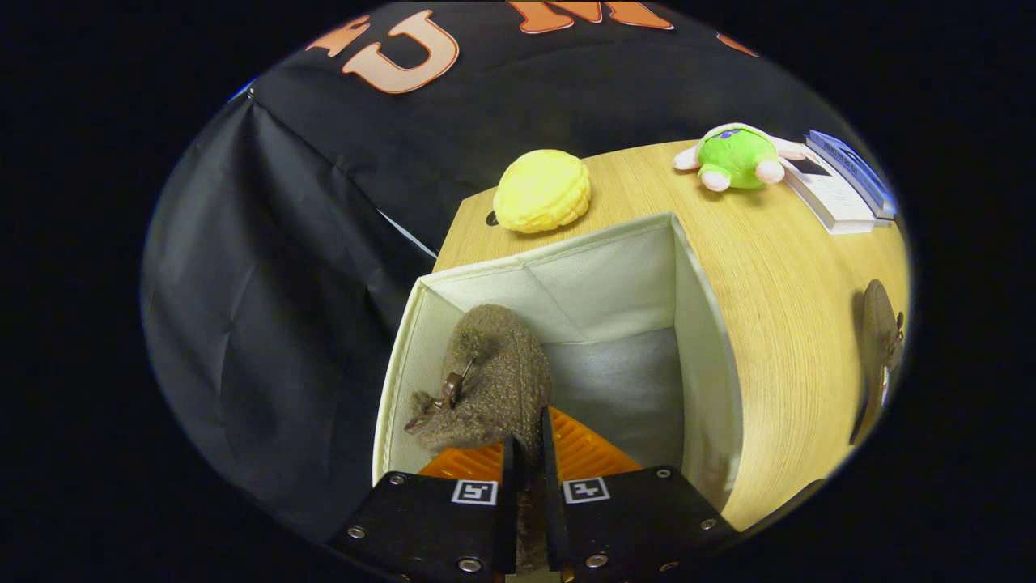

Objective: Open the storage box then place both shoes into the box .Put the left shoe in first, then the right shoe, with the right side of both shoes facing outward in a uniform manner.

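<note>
A hand-held gripper [528, 461] hangs over an open fabric storage box [704, 340] on a wooden desk [793, 324], its fingers nearly closed and pinching the rim of a brown fuzzy shoe [494, 372]. The shoe sits inside the box against the left wall (a small dark lace bow shows on its upper). A second brown shoe [878, 340] lies on the desk well to the right of the box. Beyond the box rest a yellow bun-shaped plush [542, 190], a green plush toy [736, 158] and a stack of books [842, 182] at the far right.
</note>
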Demonstrator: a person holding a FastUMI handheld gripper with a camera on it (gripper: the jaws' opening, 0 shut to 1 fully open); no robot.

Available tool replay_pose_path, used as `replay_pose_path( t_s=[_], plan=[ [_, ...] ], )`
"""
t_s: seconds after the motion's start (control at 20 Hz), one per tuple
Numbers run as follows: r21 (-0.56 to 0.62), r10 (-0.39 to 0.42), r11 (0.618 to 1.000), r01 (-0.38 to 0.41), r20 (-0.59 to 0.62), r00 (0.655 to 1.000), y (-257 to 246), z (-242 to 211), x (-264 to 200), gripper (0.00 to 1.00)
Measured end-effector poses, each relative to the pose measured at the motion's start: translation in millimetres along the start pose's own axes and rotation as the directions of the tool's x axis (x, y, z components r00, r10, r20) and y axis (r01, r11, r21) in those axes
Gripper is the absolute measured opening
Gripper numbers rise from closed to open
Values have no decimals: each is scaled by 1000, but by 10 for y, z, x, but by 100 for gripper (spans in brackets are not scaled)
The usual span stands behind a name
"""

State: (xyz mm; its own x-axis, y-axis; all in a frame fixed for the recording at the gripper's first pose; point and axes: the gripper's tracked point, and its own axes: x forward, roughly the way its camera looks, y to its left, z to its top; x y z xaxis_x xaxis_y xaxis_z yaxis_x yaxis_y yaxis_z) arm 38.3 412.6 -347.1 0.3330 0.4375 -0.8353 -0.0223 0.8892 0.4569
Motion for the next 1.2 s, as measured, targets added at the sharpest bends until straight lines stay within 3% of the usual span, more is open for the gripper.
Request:
replay_pose_path(
  t_s=[0.05, 0.15, 0.3, 0.45, 0.6, 0.7, 0.95, 1.2],
  plan=[
    [-4, 11, 1000, -11, -18, 1000, 25, -46, 29, 18],
    [11, 52, 999, -51, -67, 996, 129, -169, 15, 35],
    [-10, 105, 994, -105, -38, 994, 225, -99, -86, 59],
    [-40, 157, 987, -158, -18, 987, 280, -39, -345, 65],
    [-81, 190, 979, -185, 65, 980, 213, 170, -714, 89],
    [-125, 185, 978, -170, 115, 976, 35, 265, -916, 96],
    [-160, 142, 981, -110, 203, 969, -513, 378, -1355, 98],
    [-128, 74, 991, -48, 206, 976, -1246, 298, -1499, 98]
  ],
)
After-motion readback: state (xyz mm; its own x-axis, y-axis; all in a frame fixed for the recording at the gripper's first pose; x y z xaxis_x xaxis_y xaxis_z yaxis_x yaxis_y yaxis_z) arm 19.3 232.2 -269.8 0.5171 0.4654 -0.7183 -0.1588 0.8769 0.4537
